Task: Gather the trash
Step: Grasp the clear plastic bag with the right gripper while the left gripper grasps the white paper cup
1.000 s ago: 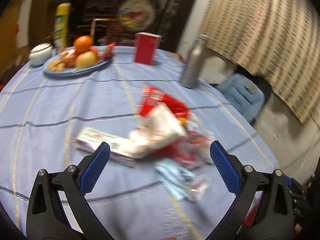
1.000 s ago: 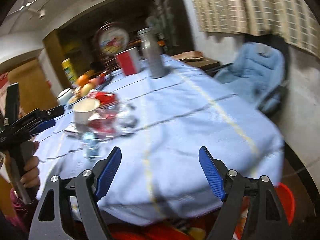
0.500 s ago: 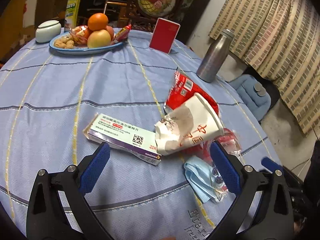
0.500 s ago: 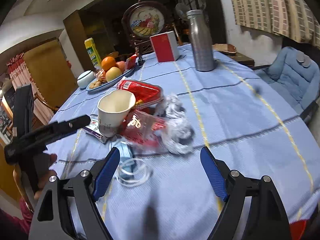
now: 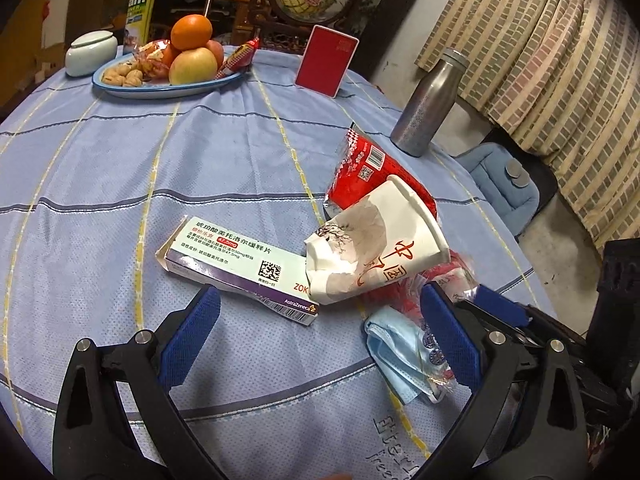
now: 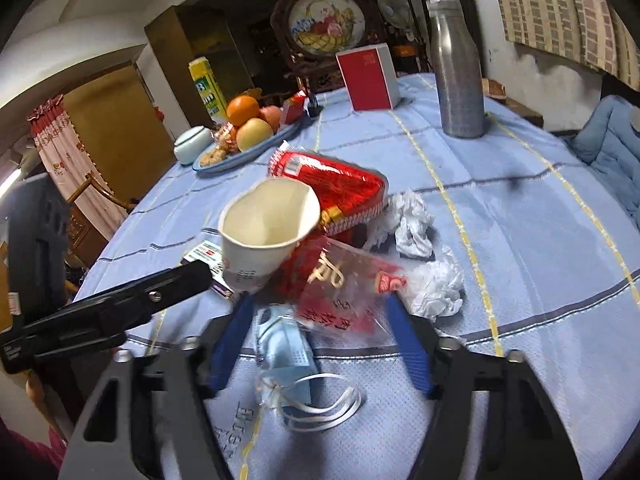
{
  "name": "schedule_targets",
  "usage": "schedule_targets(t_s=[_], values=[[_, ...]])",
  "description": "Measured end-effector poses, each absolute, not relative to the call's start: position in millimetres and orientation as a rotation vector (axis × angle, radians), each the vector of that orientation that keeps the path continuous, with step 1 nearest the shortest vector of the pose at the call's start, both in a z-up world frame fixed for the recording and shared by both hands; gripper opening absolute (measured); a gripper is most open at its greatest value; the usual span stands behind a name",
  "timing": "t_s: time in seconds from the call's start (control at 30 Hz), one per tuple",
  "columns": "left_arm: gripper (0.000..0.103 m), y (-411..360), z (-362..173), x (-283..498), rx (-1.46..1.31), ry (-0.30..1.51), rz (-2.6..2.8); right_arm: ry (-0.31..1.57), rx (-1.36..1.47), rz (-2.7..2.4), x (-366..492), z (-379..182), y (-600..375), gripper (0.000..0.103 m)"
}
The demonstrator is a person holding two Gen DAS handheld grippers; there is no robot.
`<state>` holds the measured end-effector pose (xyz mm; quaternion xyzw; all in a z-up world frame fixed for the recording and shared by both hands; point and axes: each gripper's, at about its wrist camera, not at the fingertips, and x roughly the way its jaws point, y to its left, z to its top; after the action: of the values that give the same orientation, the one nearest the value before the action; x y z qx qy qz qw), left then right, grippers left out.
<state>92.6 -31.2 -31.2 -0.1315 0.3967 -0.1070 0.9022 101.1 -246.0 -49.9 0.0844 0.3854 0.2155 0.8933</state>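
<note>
- On the blue-clothed table [image 5: 120, 184], going left to right, the trash lies in one heap: a medicine box [image 5: 236, 266], a crumpled paper cup [image 5: 376, 248] lying on its end, a red snack bag [image 5: 360, 168] behind the cup, a clear red-printed wrapper [image 6: 344, 292], and a blue face mask [image 5: 396, 356] nearest the edge.
- The left hand-held gripper [image 5: 316, 336] hovers wide and empty, its fingers either side of the box's near end and the cup's base.
- The right hand-held gripper [image 6: 320, 344] is closing, jaws narrowing around the clear wrapper and the mask's top; its pads do not look to be pressing yet.
- Judged step: the first pick from the heap. The next move calls for finishing the squeeze on the thin film before lifting; the mask may come along or slip free.
- Only the right wrist view shows two crumpled white tissues [image 6: 434, 286] beside the wrapper and the mask's loose ear loops [image 6: 320, 408].
- Only the left wrist view shows the box's printed face.
</note>
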Motion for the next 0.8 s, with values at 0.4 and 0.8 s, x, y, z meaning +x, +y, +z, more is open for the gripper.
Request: schedule_targets(t_s=[0.4,0.8], values=[[0.096,-60.5,-26.9,94.8,-0.153,0.819,-0.222,0.673,0.286,0.424,75.6,-30.3,-307.0,0.031],[0.074,-97.5,-25.1,125.8,-0.056,0.850,-0.188,0.570,0.388,0.399,59.7,-16.0,-365.1,0.031]])
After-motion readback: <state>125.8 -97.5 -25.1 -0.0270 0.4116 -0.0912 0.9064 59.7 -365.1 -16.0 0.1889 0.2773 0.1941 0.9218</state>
